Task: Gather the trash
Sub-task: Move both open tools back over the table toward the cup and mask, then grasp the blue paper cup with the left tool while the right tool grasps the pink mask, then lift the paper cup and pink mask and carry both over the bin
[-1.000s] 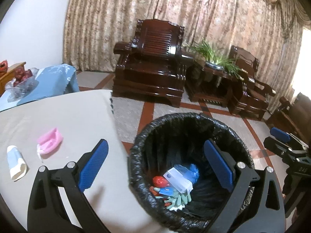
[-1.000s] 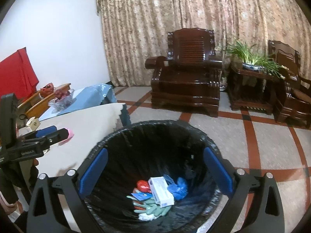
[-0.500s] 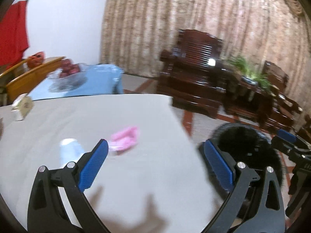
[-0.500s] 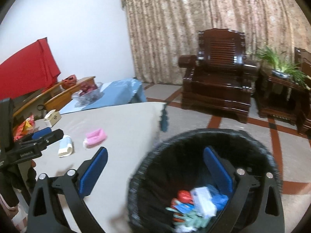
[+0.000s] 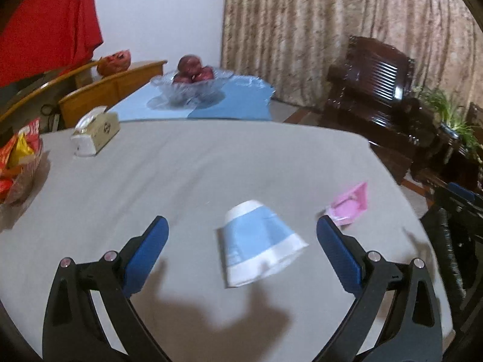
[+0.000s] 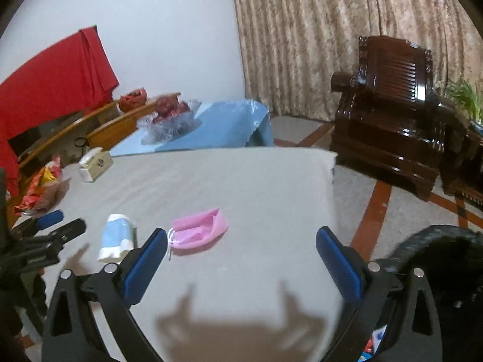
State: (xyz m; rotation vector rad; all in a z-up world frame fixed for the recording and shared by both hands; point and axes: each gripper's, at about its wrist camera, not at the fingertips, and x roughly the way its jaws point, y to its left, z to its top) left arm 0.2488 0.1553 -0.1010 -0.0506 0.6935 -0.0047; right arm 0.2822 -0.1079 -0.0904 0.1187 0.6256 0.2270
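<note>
A grey-covered surface (image 5: 211, 166) fills both views, with a blue-covered table (image 6: 217, 129) behind it and a dark wooden armchair (image 6: 389, 111) by the curtain. The black-lined trash bin (image 6: 437, 259) stands on the floor off the surface's right edge; only the right wrist view shows it, with a scrap of coloured litter glimpsed low beside the right finger. A glass bowl (image 5: 187, 90) on the blue table holds dark red fruit. At the far left of the surface, a basket (image 5: 21, 169) holds red and yellow packets, and a tissue box (image 5: 95, 134) sits near it with tissue poking out. The left gripper (image 5: 241, 241) hovers with its jaws spread wide and empty, a crumpled blue-and-white paper cup (image 5: 259, 247) lying on its side on the surface between them. The right gripper (image 6: 241, 253) also has its jaws released, holding nothing; a pink face mask (image 6: 199, 232) lies just beyond its left finger. The cup and mask lie near each other on the surface, apart.
</note>
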